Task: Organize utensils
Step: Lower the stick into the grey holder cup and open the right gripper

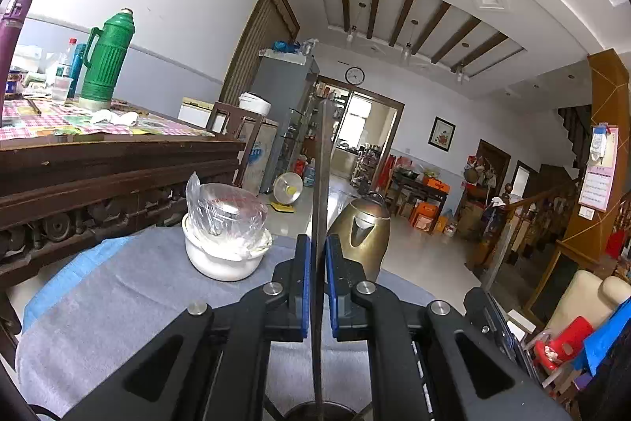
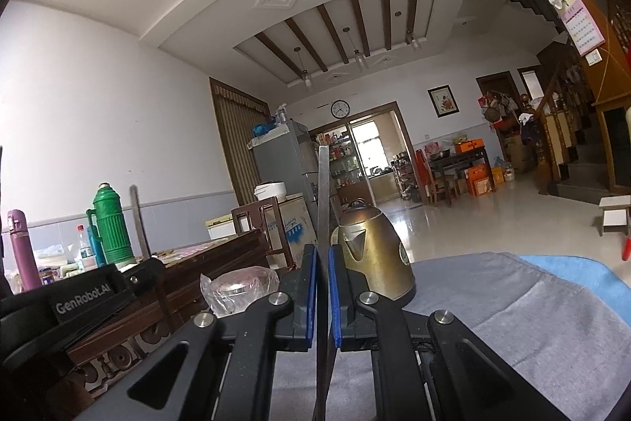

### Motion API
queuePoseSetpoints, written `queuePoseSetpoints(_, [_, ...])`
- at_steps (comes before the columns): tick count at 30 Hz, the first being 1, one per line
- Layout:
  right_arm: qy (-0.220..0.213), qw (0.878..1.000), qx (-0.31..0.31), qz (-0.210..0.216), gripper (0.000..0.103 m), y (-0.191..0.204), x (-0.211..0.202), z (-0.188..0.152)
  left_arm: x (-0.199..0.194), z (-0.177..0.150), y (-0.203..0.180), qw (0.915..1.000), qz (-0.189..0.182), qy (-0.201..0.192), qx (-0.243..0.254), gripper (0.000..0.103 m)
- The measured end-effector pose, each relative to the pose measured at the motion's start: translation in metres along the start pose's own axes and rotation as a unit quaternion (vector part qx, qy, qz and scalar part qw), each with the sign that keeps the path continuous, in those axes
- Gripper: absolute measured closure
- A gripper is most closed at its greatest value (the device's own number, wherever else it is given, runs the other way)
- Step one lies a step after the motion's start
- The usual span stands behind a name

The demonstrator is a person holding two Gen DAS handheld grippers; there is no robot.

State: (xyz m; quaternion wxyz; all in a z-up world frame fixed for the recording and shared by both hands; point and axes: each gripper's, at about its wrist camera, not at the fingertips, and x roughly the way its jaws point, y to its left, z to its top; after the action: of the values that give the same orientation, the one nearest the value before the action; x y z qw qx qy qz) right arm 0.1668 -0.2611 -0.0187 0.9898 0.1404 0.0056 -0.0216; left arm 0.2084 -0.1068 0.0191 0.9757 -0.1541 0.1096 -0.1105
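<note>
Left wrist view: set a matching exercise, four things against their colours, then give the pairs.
Things:
1. thermos
2. kettle
3. pot
4. claw pads

Colours:
A. white
B. blue
C. green
D. brassy gold

Pairs: 1-C, 2-D, 3-A, 4-B

I count two metal utensil handles (image 1: 320, 184) (image 2: 323, 192), one clamped in each of my two grippers (image 1: 316, 255) (image 2: 323, 263). On the cloth I see one brass kettle (image 1: 361, 231) and one wrapped white bowl (image 1: 224, 247).
</note>
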Motion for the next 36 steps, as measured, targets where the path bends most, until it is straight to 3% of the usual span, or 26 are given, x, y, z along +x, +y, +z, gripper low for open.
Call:
queuePoseSetpoints(10, [0.007, 1.000, -0.010, 0.014, 0.095, 0.003, 0.000, 0.001, -0.013, 0.003, 0.006, 0.9997, -0.021, 0.011, 0.002, 0.096])
queuePoseSetpoints(14, [0.010, 1.000, -0.019, 0.017, 0.095, 0.004, -0.005, 0.002, -0.037, 0.017, 0.012, 0.9996, -0.029, -0.006, 0.006, 0.095])
queuePoseSetpoints(16, [0.007, 1.000, -0.015, 0.018, 0.095, 0.003, -0.011, 0.006, -0.049, 0.023, 0.015, 0.9993, -0.031, -0.017, 0.011, 0.089])
queuePoseSetpoints(18, [0.001, 1.000, -0.014, 0.020, 0.095, 0.001, -0.019, 0.011, -0.062, 0.028, 0.020, 0.9992, -0.023, -0.024, 0.020, 0.057])
queuePoseSetpoints(20, [0.000, 1.000, -0.020, 0.024, 0.095, 0.002, -0.030, 0.018, -0.078, 0.033, 0.027, 0.9989, -0.015, -0.033, 0.029, 0.043])
queuePoseSetpoints(23, [0.002, 0.999, -0.025, 0.035, 0.095, 0.002, -0.047, 0.027, -0.096, 0.035, 0.037, 0.9983, 0.000, -0.032, 0.048, 0.031])
queuePoseSetpoints(26, [0.014, 0.998, -0.028, 0.052, 0.094, 0.001, -0.065, 0.032, -0.110, 0.031, 0.056, 0.9985, 0.018, -0.014, 0.050, 0.027])
queuePoseSetpoints(29, [0.040, 0.996, -0.032, 0.067, 0.084, 0.003, -0.079, 0.030, -0.115, 0.023, 0.075, 0.9982, 0.037, 0.012, 0.046, 0.023])
queuePoseSetpoints(31, [0.057, 0.995, -0.024, 0.079, 0.065, 0.002, -0.089, 0.023, -0.113, 0.012, 0.087, 0.9971, 0.048, 0.042, 0.041, 0.023])
queuePoseSetpoints(32, [0.065, 0.994, -0.019, 0.085, 0.041, 0.001, -0.094, 0.019, -0.110, 0.006, 0.091, 0.9958, 0.053, 0.064, 0.039, 0.023])
queuePoseSetpoints(33, [0.065, 0.994, -0.018, 0.086, 0.035, 0.001, -0.098, 0.015, -0.107, 0.001, 0.095, 0.9947, 0.056, 0.078, 0.037, 0.023])
queuePoseSetpoints(36, [0.082, 0.992, -0.033, 0.087, 0.037, 0.005, -0.108, 0.001, -0.099, -0.019, 0.103, 0.9879, 0.073, 0.134, 0.032, 0.023])
